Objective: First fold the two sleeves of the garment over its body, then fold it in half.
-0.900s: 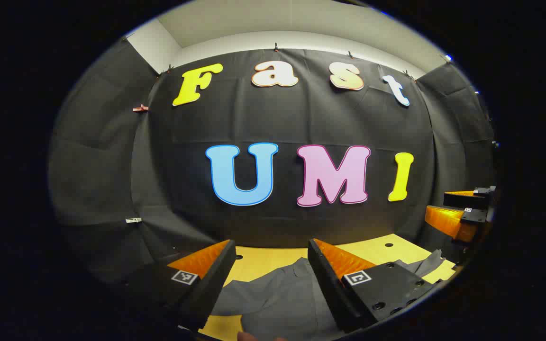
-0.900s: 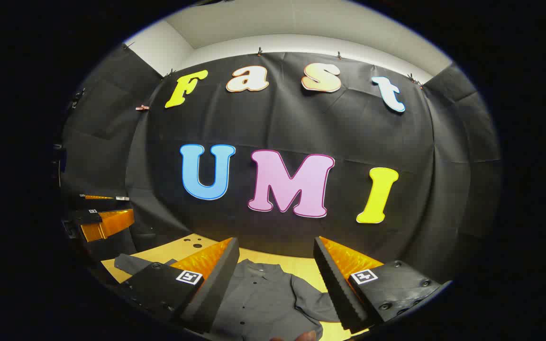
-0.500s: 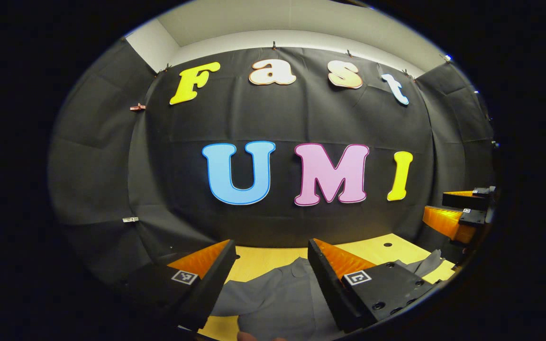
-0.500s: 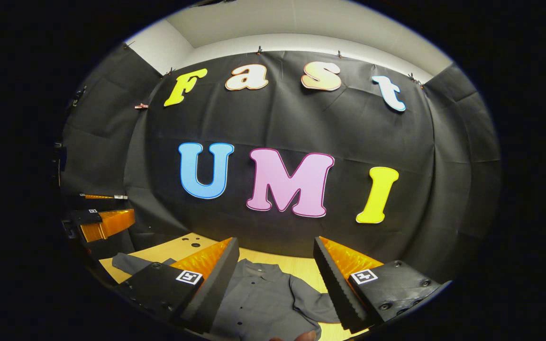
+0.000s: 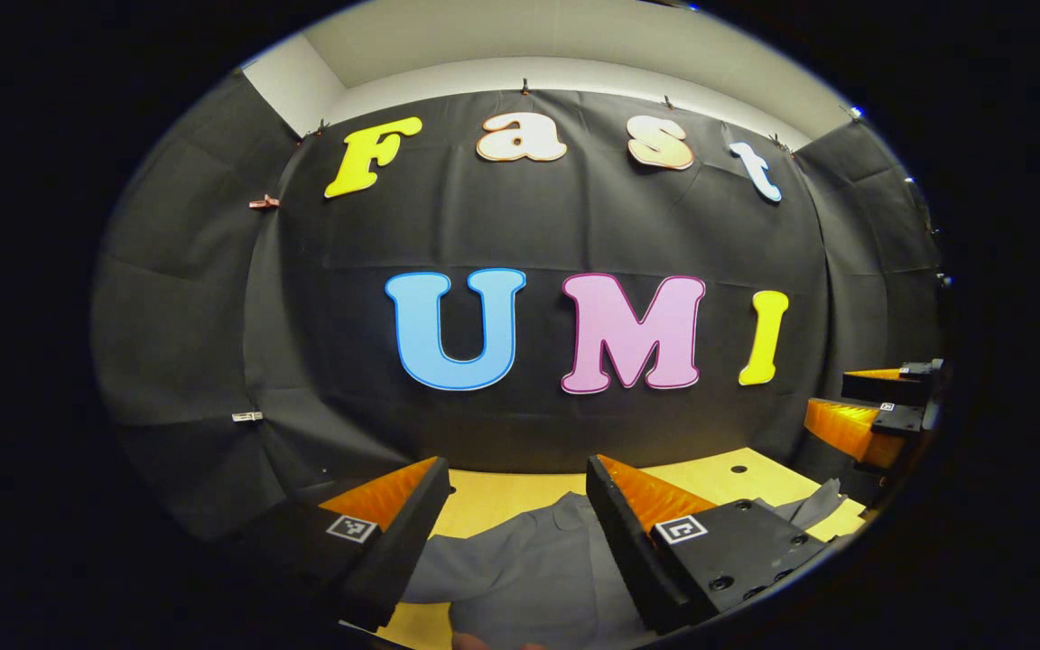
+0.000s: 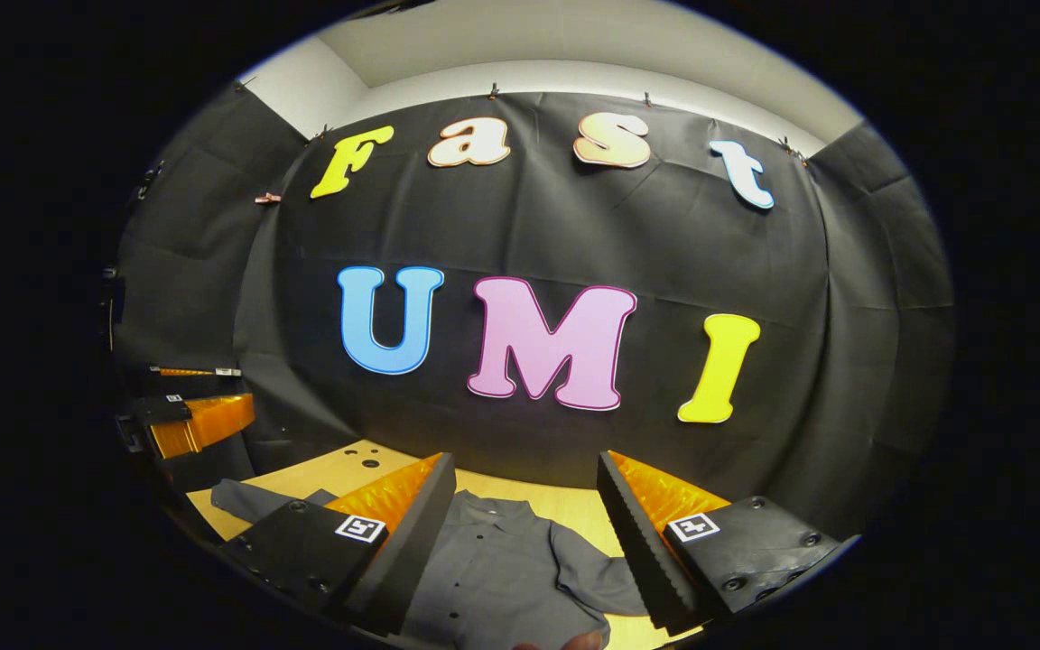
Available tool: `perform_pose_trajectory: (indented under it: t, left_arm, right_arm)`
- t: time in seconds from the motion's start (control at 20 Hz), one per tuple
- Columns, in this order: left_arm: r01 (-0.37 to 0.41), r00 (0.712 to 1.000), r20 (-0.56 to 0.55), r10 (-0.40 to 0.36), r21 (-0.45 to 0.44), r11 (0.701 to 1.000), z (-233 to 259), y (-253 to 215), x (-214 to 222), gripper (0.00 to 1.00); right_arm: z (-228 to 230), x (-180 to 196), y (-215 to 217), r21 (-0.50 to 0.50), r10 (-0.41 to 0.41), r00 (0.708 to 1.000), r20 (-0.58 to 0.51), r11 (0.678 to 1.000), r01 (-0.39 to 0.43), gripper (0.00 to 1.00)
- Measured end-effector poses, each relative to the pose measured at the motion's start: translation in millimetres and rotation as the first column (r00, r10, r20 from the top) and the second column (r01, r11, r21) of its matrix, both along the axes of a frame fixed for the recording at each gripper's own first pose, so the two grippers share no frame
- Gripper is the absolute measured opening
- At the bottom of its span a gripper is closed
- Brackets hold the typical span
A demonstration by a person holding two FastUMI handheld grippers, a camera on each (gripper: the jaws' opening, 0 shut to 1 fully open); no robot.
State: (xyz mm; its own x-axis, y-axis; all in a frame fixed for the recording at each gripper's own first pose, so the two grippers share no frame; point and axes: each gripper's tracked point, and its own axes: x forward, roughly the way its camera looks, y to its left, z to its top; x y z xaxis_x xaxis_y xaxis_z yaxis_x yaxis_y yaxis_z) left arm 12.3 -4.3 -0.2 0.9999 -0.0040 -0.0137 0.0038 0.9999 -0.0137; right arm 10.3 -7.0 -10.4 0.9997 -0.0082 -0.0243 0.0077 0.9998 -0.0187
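A grey buttoned shirt [image 6: 502, 569] lies flat on the light wooden table [image 6: 339, 465], collar toward the back wall. One sleeve [image 6: 597, 578] runs out toward the right in the right gripper view; the other sleeve [image 6: 245, 498] stretches left. My right gripper [image 6: 524, 469] hovers open above the shirt's chest, holding nothing. In the left gripper view the shirt [image 5: 520, 578] sits below my left gripper [image 5: 515, 474], which is open and holds nothing. Each view also shows the other gripper at its side edge: the right gripper [image 5: 877, 411] and the left gripper [image 6: 186, 411], both up in the air.
The black cloth wall stands close behind the table's far edge. Small round holes [image 5: 738, 468] dot the tabletop near the back. A fingertip [image 6: 579, 641] shows at the bottom rim of the right gripper view.
Almost nothing differs; both views have drifted very slightly. The shirt has not moved and both grippers stay open.
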Motion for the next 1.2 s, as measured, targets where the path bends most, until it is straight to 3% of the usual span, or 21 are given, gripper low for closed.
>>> perform_pose_trajectory:
  t: [0.2,0.45,0.8,1.05,1.2]
  left_arm:
    - [0.012,1.000,0.002,-0.012,-0.012,1.000,-1.1,-6.3,0.2,0.96]
    - [0.028,1.000,-0.001,-0.028,-0.021,0.999,-5.4,-31.3,0.3,0.96]
    - [0.015,0.999,-0.028,-0.015,-0.008,1.000,-10.6,-72.3,-1.6,0.96]
    - [-0.022,0.998,-0.057,0.022,0.010,1.000,-16.7,-93.9,-1.0,0.96]
    - [-0.044,0.996,-0.071,0.044,0.013,0.999,-15.6,-104.8,-1.3,0.96]
  right_arm:
    - [-13.8,-2.6,-41.4,0.007,-0.066,0.997,-0.033,0.998,0.066,0.98]
    - [-69.8,-9.0,-153.1,-0.003,-0.197,0.971,-0.137,0.980,0.198,0.97]
    - [-185.0,-14.5,-294.3,-0.040,-0.332,0.892,-0.306,0.941,0.336,0.98]
    - [-271.7,-5.7,-344.7,-0.023,-0.329,0.844,-0.424,0.935,0.353,0.98]
    - [-327.4,-0.6,-371.1,-0.015,-0.322,0.800,-0.506,0.931,0.366,0.98]
